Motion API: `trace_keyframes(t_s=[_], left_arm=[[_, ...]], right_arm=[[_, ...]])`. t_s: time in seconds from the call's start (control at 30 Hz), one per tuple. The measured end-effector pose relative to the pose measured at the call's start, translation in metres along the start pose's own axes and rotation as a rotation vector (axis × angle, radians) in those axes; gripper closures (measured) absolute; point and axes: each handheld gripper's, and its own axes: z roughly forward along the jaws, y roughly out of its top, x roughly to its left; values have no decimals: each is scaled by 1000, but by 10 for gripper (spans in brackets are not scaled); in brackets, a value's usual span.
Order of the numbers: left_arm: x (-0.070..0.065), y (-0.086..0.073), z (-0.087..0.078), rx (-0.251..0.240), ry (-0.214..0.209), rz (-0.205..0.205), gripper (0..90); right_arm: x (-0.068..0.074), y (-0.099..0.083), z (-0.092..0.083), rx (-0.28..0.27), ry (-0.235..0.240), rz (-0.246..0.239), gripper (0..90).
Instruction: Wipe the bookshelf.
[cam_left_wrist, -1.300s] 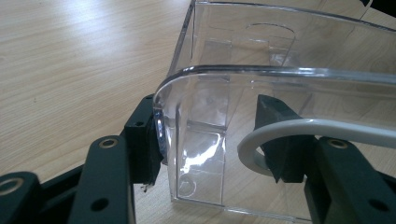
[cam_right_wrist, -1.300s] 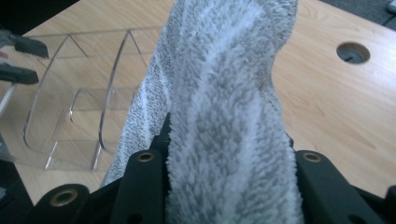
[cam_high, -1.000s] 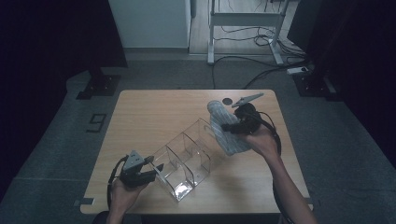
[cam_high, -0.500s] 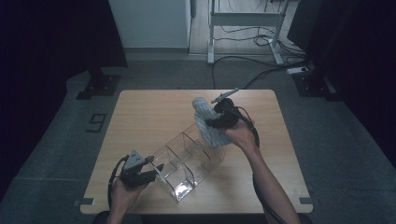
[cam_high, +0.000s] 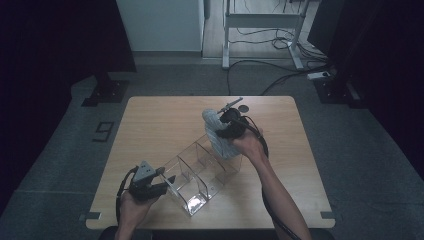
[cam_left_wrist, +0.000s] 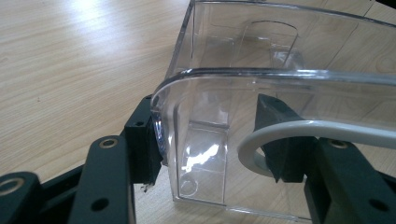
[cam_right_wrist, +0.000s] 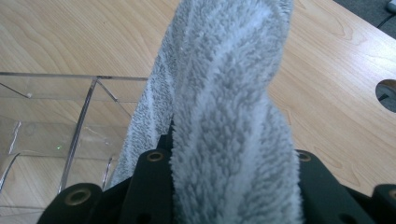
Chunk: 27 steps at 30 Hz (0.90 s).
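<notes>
The grey fluffy towel (cam_high: 220, 136) sits bunched between the jaws of my right hand-held gripper (cam_high: 226, 131), which grasps it; the jaws have just been closing with the cloth between them; in the right gripper view the towel (cam_right_wrist: 229, 116) rises in a thick twisted fold straight up from between the two black jaws, its pile marked with paler stripes. The towel hangs over the far end of the clear plastic organiser (cam_high: 200, 172), its lower part against the farthest compartment, a little toward the desk's far right corner from the middle; whether the cloth reaches that compartment's floor I cannot tell. The organiser is a long transparent tray split into several compartments, lying slantwise across the desk (cam_high: 160, 125) from near the front edge up toward the middle. My left hand-held gripper (cam_high: 162, 184) is clenched on the organiser's near end, close to the desk's front left corner; in the left gripper view one jaw presses the outside of the clear curved wall (cam_left_wrist: 187, 121) and the other stands inside it, with a white cable (cam_left_wrist: 299, 135) looping past. A small round hole (cam_high: 243, 108) marks the desk near its far edge, just beyond my right hand (cam_high: 247, 142).
</notes>
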Motion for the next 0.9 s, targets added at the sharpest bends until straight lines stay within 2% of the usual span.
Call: trace_keyframes(t_s=[0.2,0.47,0.9], left_arm=[[-2,0,0,5,12,-3,448],[-3,0,1,4,27,-1,448],[-3,0,1,2,27,-1,448]], right_arm=[[3,-4,-5,2,-17,-30,648],[4,-17,-16,2,-15,-41,644],[3,-45,-34,-9,-1,-20,633]])
